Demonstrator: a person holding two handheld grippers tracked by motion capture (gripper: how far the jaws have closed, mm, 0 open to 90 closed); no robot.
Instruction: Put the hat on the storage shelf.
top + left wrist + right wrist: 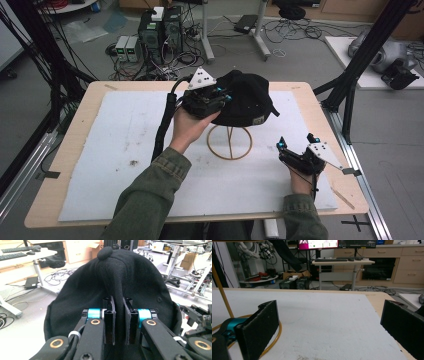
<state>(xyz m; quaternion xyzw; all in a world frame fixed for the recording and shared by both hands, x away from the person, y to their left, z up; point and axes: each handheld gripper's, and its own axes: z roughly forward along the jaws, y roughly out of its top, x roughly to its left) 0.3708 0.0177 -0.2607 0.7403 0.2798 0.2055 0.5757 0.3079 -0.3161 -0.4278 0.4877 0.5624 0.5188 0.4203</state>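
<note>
Cap [245,97]: one, black, sitting on top of the wire stand [229,142] near the middle of the table, crown up. One round button [104,252] tops the crown in the left gripper view. One small label [258,120] sits on the cap's lower edge in the high view; its writing is too small to read.

Stand: one, brass-coloured wire, with a ring base lying flat on the white mat [120,130] and thin uprights rising under the cap.

Grippers: two. The left gripper [225,95] is held up at the cap's left side; in its own view a ridge of the cap's black cloth stands between the two pads [109,317], which lie close against it on both sides, so the fold is pinched. The right gripper [295,141] rests low on the mat to the right of the stand, well apart from the cap, its jaws spread wide with nothing between them.

Mat: one, white, covering most of the one wooden table [85,105].

Background: one monitor [318,244] shows in the right gripper view; its screen text cannot be read
</note>
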